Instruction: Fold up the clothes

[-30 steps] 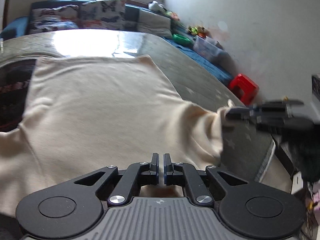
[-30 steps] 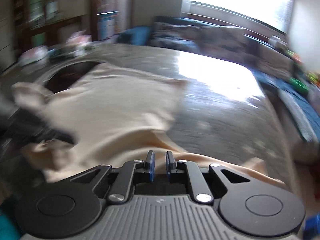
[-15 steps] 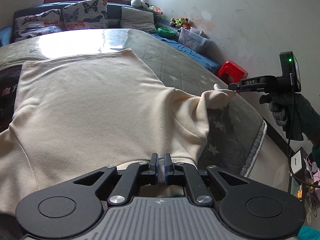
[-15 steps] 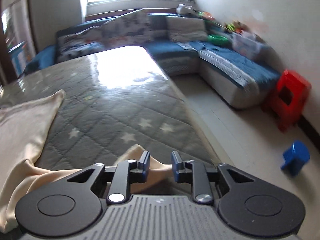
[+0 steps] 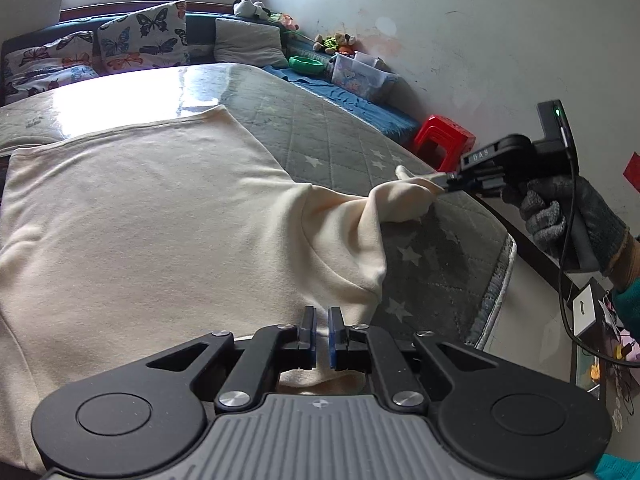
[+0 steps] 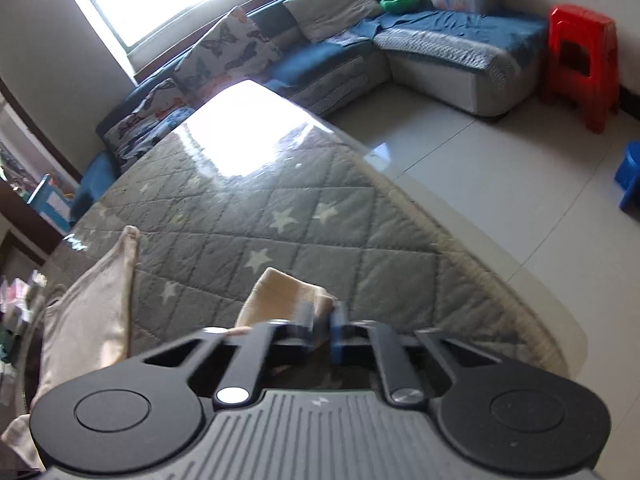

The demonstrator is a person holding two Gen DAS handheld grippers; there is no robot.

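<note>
Cream garment (image 5: 160, 216) lies on the quilted mat (image 5: 344, 136); right gripper (image 6: 320, 322) jaws just closed on its sleeve (image 6: 280, 292) near the mat's edge, left gripper (image 5: 319, 334) jaws pinching the hem.

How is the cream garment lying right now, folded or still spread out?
Mostly spread: the cream garment lies flat on the quilted mattress, not yet folded. Only its sleeve end is lifted, pinched in the right gripper.

One cream garment (image 5: 152, 216), two hand-held grippers, one red stool (image 6: 580, 60), one blue stool (image 6: 630, 176), one green bowl (image 5: 306, 65), two butterfly cushions.
</note>
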